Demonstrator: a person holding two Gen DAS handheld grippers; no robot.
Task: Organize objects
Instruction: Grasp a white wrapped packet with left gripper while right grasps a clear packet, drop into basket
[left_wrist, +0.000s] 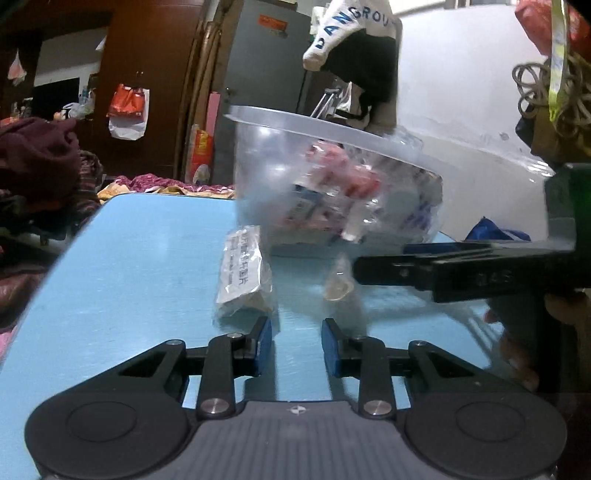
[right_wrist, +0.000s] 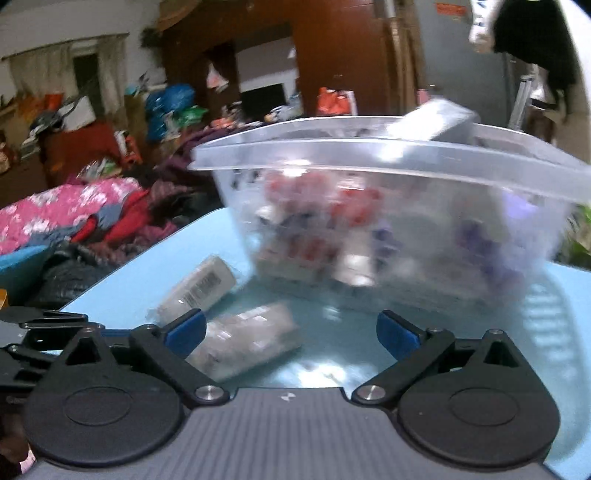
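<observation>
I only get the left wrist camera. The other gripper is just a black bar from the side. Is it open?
Observer: Yes. The right wrist view shows the right gripper wide open, pinching nothing. A clear-wrapped roll lies by one finger.
Operator: Is anything poking out of the tub?
Observer: A grey box shows above the tub's far rim.
Operator: Does the white packet have marks on it?
Observer: From that side the white packet shows a barcode.
</observation>
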